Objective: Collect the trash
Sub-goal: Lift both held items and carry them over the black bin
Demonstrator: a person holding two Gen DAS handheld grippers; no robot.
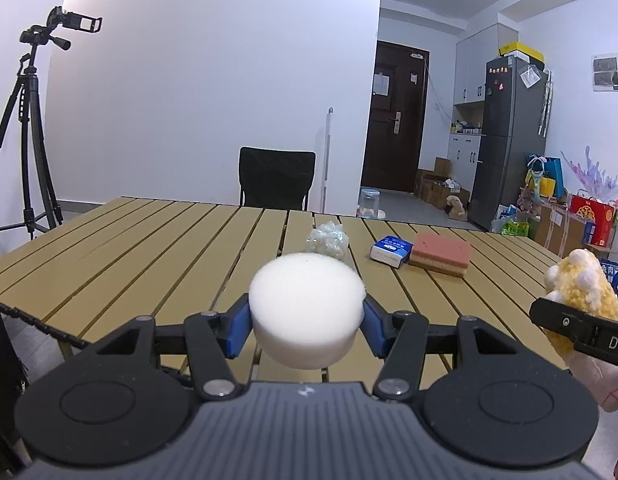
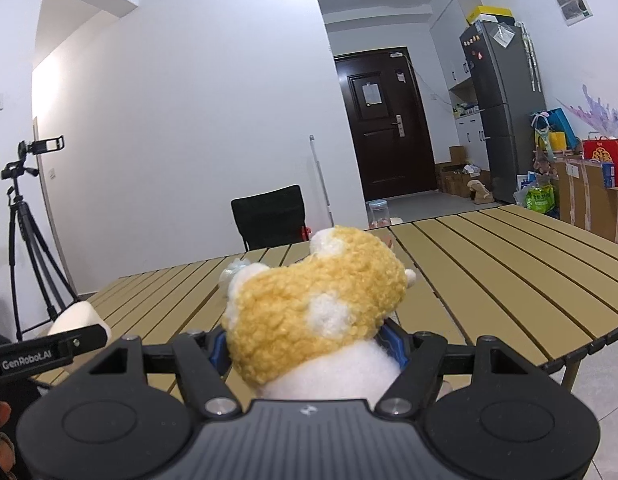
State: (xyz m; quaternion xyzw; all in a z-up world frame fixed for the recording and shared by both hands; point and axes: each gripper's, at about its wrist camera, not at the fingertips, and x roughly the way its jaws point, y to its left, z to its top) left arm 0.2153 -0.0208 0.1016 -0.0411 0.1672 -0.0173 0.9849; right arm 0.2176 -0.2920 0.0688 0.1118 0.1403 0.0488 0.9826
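Readable lettering on the grippers

"GenRobot.AI" stands on the left gripper (image 2: pixel 45 354); only "DA" shows on the right gripper (image 1: pixel 581 330).

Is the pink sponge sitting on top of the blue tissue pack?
No, the pink sponge lies flat on the table beside the blue tissue pack.

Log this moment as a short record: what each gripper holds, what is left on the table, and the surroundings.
left gripper: shut on white foam disc
right gripper: shut on yellow-and-white plush toy
table: tan slatted top
left on table: crumpled clear plastic, blue tissue pack, pink sponge
behind table: black chair
bin: none in view
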